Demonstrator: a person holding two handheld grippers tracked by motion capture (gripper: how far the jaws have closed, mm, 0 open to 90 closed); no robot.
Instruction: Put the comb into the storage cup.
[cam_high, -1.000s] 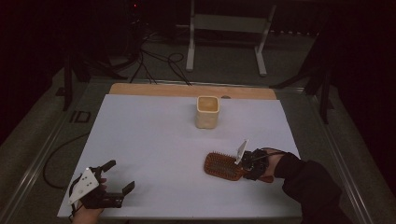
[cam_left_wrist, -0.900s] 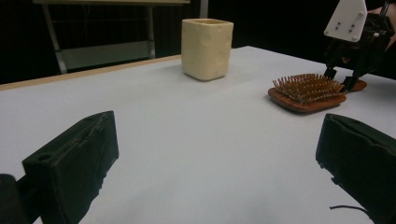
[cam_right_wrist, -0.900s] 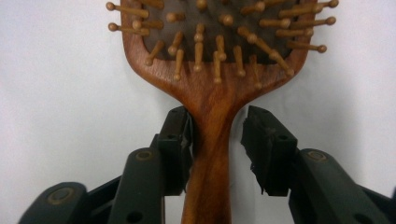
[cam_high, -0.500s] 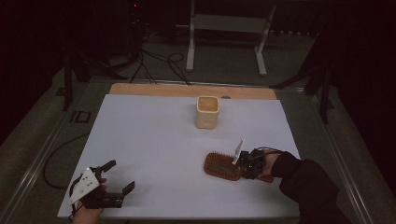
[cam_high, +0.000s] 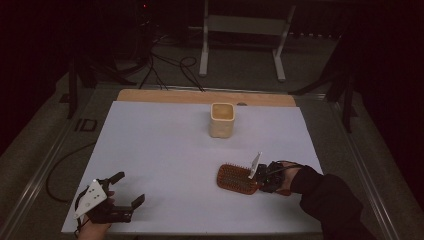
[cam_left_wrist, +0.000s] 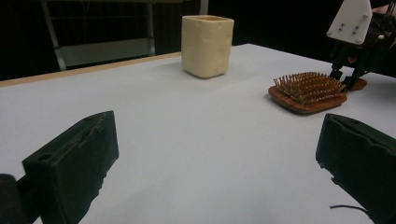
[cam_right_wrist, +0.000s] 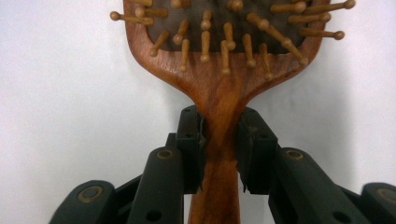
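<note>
Right tool (cam_right_wrist: 219, 140) clamping one hairbrush (cam_right_wrist: 224, 70), one cream cup (cam_high: 222, 120), left tool (cam_high: 127, 192) agape

top of the hairbrush (cam_right_wrist: 224, 51) head is cropped off, and the right claw (cam_right_wrist: 220, 144) covers part of its handle

Reddish-brown wooden hairbrush (cam_high: 236, 179), cream cup (cam_high: 222, 120), white table (cam_high: 165, 155), black gripper (cam_right_wrist: 219, 140)

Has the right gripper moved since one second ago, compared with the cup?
Hardly. In the high view the right gripper remains at the hairbrush handle, same side of the cup; its plate has tilted a little.
</note>
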